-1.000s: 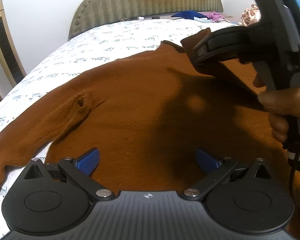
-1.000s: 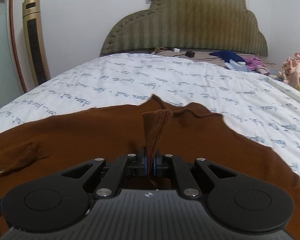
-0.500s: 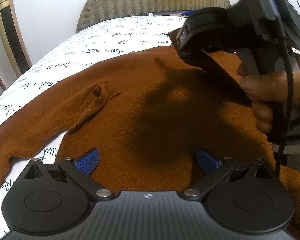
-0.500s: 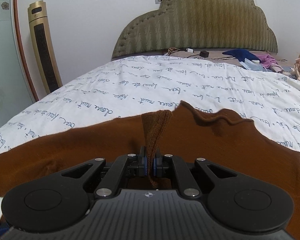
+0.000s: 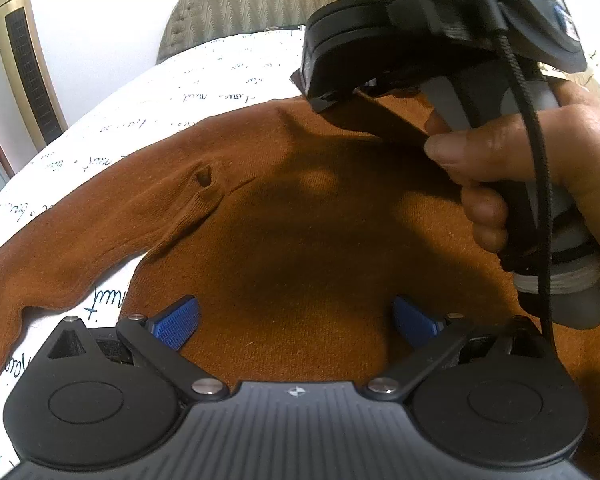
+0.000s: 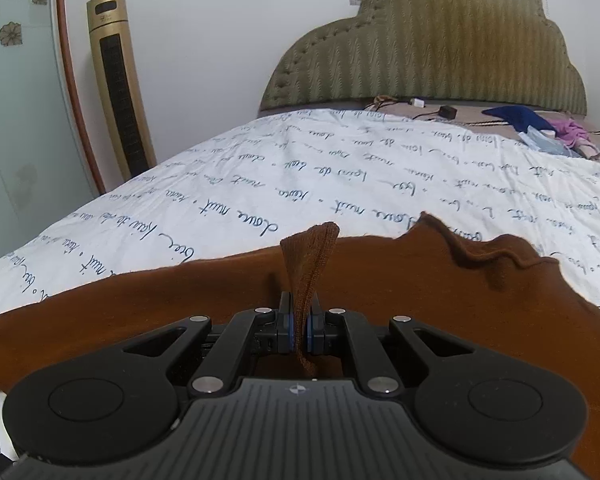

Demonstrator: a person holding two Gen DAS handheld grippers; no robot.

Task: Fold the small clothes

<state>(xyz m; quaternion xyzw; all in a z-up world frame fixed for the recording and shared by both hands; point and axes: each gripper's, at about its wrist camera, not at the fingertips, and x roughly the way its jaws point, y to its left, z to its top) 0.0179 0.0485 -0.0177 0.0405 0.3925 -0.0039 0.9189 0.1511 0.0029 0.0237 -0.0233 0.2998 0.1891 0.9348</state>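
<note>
Meanwhile the right gripper (image 6: 299, 330) pinches a sleeve end (image 6: 309, 256) of the brown sweater (image 5: 300, 216), spread on the bed (image 6: 300, 168); the left gripper (image 5: 296, 320), spread wide, hovers over its body, where the sleeve likely lands.

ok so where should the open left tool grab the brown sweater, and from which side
Take the sleeve that trails off left of the sweater, near its cuff end, coming down from above. It lies flat and narrow on the bedspread, so the open left tool can span it.
</note>
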